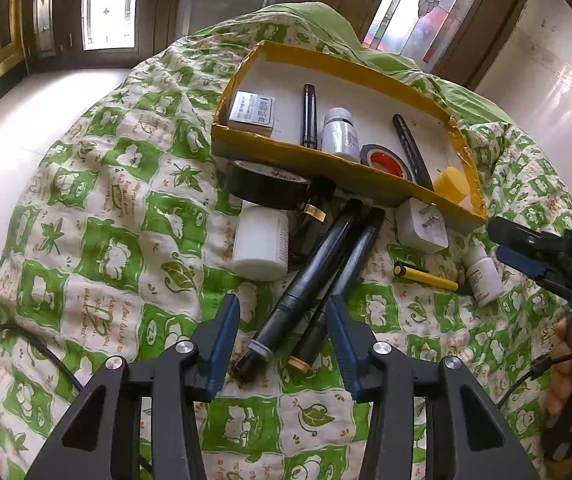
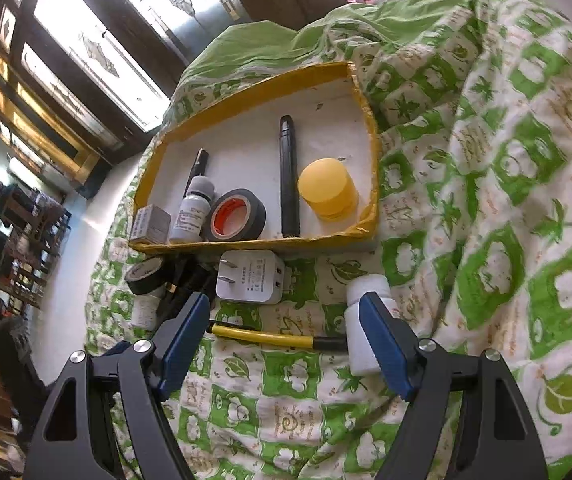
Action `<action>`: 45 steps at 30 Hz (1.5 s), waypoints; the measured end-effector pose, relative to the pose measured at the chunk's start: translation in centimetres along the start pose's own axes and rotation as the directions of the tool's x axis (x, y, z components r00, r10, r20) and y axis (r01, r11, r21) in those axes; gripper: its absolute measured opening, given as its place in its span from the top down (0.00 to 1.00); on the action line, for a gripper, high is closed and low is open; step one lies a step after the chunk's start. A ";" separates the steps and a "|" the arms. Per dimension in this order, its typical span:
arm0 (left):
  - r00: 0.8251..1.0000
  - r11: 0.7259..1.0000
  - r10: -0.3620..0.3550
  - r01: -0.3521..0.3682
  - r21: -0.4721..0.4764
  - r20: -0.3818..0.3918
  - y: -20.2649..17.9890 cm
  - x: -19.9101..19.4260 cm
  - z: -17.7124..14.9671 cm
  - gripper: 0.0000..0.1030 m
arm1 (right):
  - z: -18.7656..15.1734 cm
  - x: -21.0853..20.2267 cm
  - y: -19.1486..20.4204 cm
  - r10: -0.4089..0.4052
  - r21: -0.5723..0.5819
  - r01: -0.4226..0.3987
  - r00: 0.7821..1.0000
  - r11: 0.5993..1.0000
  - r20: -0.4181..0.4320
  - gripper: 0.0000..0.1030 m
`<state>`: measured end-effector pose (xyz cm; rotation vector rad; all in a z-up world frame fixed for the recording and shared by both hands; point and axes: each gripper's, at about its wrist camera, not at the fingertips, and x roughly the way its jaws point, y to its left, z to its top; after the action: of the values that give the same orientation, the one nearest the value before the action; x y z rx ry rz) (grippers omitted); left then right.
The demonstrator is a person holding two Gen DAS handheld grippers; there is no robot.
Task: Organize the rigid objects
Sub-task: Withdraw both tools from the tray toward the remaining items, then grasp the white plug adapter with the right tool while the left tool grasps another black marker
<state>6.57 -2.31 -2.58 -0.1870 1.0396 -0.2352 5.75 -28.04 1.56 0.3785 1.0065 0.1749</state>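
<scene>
Fingers [image 1: 221, 344] of L gripper [image 1: 281, 340] straddle two dark pens [image 1: 318, 276], not yet pinching; pens' long axis runs away toward box [image 1: 326, 172]. R gripper [image 2: 286, 344] wide open, empty, over yellow pen [image 2: 261, 336], farther off.

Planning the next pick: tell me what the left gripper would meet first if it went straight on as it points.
Probably the two dark markers lying between the left gripper's open fingers; the pads seem clear of them.

partly hidden bits on the quilt
the right gripper [image 1: 534, 256] is running off the frame edge; the label on the small box [image 1: 251, 110] is staying unreadable.
</scene>
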 end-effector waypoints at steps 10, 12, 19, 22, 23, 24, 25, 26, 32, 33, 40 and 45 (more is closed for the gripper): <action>1.000 1.000 0.014 -0.013 -0.024 0.010 0.5 0.0 0.3 0.54 | 1.1 5.5 2.7 -0.029 -0.054 0.025 0.995 0.998 -0.091 0.38; 1.000 0.999 0.017 -0.017 -0.034 0.012 0.6 0.1 0.5 0.54 | 1.0 6.6 3.3 -0.050 -0.088 0.041 0.993 0.995 -0.109 0.49; 0.998 0.999 0.048 -0.048 -0.013 0.029 -0.1 0.9 2.4 0.54 | 0.6 6.4 4.2 -0.078 -0.134 0.066 0.993 0.989 -0.085 0.49; 0.995 0.996 0.093 -0.093 -0.003 0.025 -0.3 1.5 3.1 0.57 | 0.6 6.2 4.1 -0.061 -0.125 0.049 0.994 0.991 -0.089 0.49; 0.996 0.996 0.091 -0.091 -0.005 0.019 -0.2 1.8 3.3 0.64 | 0.5 6.2 4.1 -0.056 -0.124 0.045 0.994 0.991 -0.093 0.49; 0.996 0.996 0.091 -0.091 -0.006 0.011 0.0 2.0 3.5 0.67 | 0.4 6.2 4.0 -0.051 -0.122 0.039 0.994 0.992 -0.097 0.49; 0.995 0.995 0.096 -0.096 -0.009 0.003 0.2 2.4 3.6 0.68 | 0.4 6.3 4.1 -0.048 -0.121 0.036 0.994 0.992 -0.100 0.49; 0.996 0.996 0.092 -0.092 -0.013 0.003 0.3 2.6 3.8 0.68 | 0.4 6.2 4.1 -0.046 -0.120 0.034 0.994 0.992 -0.099 0.49; 0.995 0.995 0.103 -0.103 0.018 -0.011 -0.2 3.7 4.9 0.67 | 0.3 6.3 4.3 -0.038 -0.119 0.025 0.994 0.993 -0.104 0.49; 0.994 0.994 0.109 -0.109 0.026 -0.015 -0.3 3.9 5.0 0.67 | 0.2 6.4 4.4 -0.038 -0.118 0.026 0.994 0.993 -0.106 0.49; 0.994 0.994 0.105 -0.103 0.046 -0.034 -0.4 3.8 4.9 0.67 | 0.2 6.3 4.1 -0.035 -0.111 0.023 0.994 0.994 -0.107 0.49; 0.996 0.996 0.053 -0.048 0.077 -0.072 -0.5 1.9 3.5 0.67 | 0.2 5.9 3.7 -0.026 -0.100 0.016 0.994 0.995 -0.103 0.49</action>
<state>10.44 -3.19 -2.31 -0.0844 1.1063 -0.2363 9.15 -22.79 -1.55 0.2706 1.0999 0.2263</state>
